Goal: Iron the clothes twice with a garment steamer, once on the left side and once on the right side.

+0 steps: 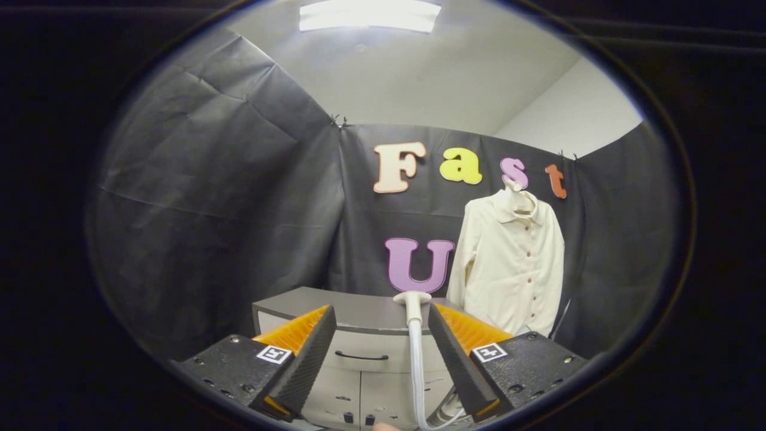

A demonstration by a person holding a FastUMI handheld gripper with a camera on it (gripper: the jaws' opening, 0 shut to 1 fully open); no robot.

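Steamer head (412, 301) stands between the spread fingers of the gripper (383, 335), nearer the right one. Shirt (508, 263) hangs beyond at two o'clock, behind the table (353, 311)

Ceiling light panel (370, 15) overhead blown out, glare on it. Booth dim below, black cloth soaks light. Cream shirt (508, 263) evenly lit, sharp. Heavy fisheye bending at rim.

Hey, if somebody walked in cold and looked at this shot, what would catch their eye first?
Probably the cream button-up shirt, hanging on a form against the dark booth wall, beyond the fingers and off to the right. Next, the white garment steamer standing upright on the grey cabinet, its hose trailing down the front. The gripper is open, its fingers apart on either side of the steamer and not touching it.
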